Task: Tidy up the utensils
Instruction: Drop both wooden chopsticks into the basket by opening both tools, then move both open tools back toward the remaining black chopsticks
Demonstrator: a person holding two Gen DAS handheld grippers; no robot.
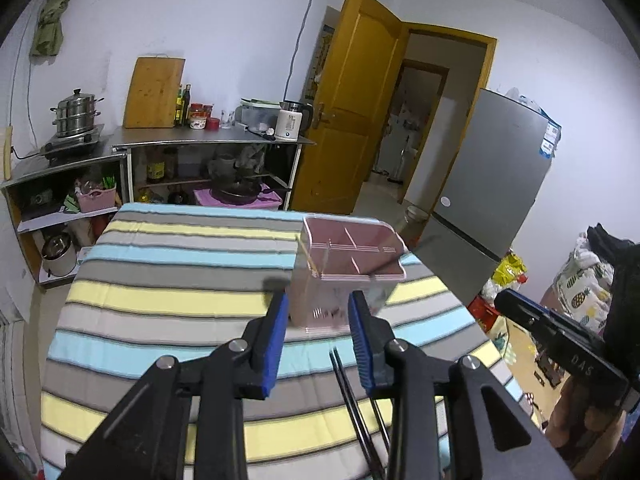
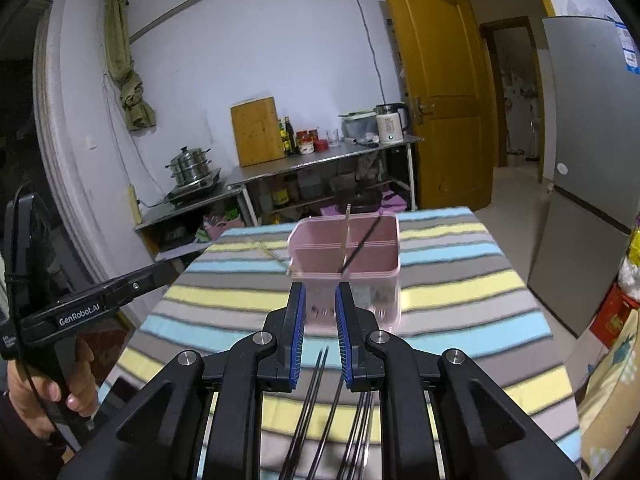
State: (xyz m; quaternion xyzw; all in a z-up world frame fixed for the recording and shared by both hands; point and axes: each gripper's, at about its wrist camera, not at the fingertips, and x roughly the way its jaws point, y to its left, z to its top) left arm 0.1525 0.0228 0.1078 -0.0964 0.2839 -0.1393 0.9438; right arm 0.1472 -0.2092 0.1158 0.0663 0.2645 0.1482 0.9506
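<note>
A pink divided utensil holder (image 1: 346, 258) (image 2: 344, 250) stands on the striped tablecloth (image 1: 172, 268) (image 2: 460, 296), just past both grippers. A wooden chopstick (image 2: 346, 232) (image 1: 310, 258) and a black chopstick (image 2: 360, 246) lean inside it. Several black chopsticks (image 2: 316, 404) (image 1: 354, 396) lie loose on the cloth under the grippers. My left gripper (image 1: 319, 296) is open with nothing between its blue pads. My right gripper (image 2: 321, 285) has a narrower gap and also holds nothing.
A thin pale stick (image 2: 270, 254) lies on the cloth left of the holder. A steel counter (image 1: 208, 138) with a cutting board, bottles and a kettle lines the far wall. A grey fridge (image 2: 592, 168) and an open orange door (image 2: 436, 92) stand to the right.
</note>
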